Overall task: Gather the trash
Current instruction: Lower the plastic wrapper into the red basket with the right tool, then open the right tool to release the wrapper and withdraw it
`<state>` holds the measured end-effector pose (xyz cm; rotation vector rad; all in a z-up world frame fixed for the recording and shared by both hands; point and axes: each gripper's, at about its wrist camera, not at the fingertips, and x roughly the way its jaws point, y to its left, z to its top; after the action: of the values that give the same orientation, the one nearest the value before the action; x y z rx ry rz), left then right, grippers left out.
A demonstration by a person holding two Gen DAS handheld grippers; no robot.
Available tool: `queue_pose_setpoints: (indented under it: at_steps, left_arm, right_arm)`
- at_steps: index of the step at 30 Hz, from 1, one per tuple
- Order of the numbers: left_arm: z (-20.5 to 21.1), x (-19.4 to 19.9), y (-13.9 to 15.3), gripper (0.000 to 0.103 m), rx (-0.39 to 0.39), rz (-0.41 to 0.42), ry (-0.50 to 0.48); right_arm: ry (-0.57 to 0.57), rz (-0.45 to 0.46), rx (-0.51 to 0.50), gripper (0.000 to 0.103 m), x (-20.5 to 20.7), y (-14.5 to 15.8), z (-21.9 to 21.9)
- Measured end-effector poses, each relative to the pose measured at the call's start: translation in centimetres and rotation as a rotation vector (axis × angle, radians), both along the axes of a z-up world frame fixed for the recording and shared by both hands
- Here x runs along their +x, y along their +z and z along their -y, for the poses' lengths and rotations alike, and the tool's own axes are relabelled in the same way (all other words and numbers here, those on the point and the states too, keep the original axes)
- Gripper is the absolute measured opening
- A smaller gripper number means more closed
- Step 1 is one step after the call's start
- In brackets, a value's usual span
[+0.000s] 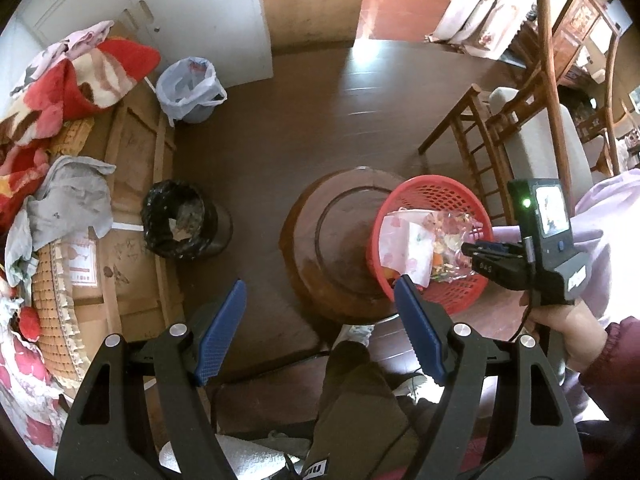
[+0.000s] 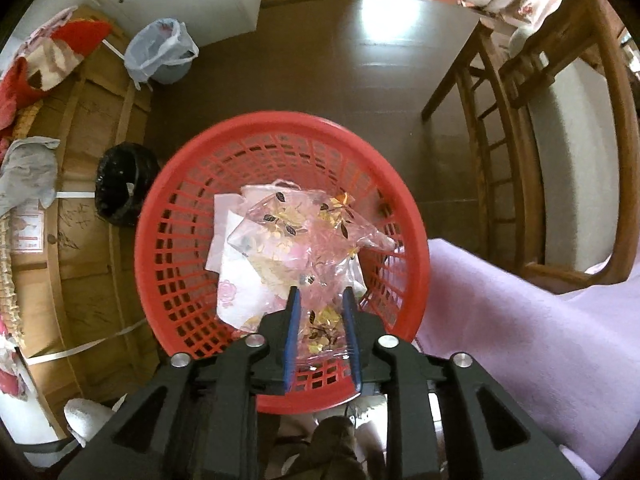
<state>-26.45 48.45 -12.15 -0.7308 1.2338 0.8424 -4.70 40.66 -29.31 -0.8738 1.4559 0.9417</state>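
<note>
Right gripper [image 2: 322, 304] pointing down into a red mesh basket [image 2: 192, 240], jaws slightly apart around a clear gold-leaf-patterned wrapper [image 2: 304, 232] lying on white paper inside, left gripper [image 1: 320, 304] hovering beside the basket, jaws wide open and empty, above a round wooden stool [image 1: 332, 240].

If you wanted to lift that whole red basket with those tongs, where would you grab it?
Probably the rim of the red basket, coming from above with one pad inside and one outside. The basket stands upright and open on the round wooden stool, and its wall is thin lattice. The near-left rim looks best: wrappers pile toward the middle and right.
</note>
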Motion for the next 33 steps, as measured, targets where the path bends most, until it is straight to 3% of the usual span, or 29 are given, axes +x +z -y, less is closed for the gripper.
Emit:
queue_pose_setpoints:
  at_steps: [2, 4, 10, 17, 24, 33]
  left_arm:
    - [-0.1, 0.1, 0.0, 0.075, -0.003, -0.001, -0.004]
    - [-0.1, 0.2, 0.0, 0.075, -0.002, 0.001, -0.007]
    - [-0.6, 1.2, -0.1, 0.075, -0.009, 0.03, -0.021]
    - [-0.9, 3.7, 0.3, 0.077, -0.005, 0.085, -0.073]
    - [-0.9, 5.5, 0.6, 0.077, 0.001, 0.111, -0.123]
    - [-1.5, 5.3, 0.6, 0.077, -0.008, 0.119, -0.105]
  right_arm:
    - [0.008, 0.002, -0.015, 0.026, 0.0, -0.4, 0.1]
    - [0.003, -0.002, -0.017, 0.035, 0.0, -0.4, 0.1]
    - [0.0, 0.003, 0.056, 0.042, 0.1, 2.9, 0.1]
    - [0.007, 0.005, 0.12, 0.044, 0.2, 6.9, 1.2]
    - [-0.02, 0.008, 0.138, 0.044, 0.8, 8.1, 2.2]
    - [-0.025, 0.003, 0.227, 0.044, 1.0, 11.8, 2.8]
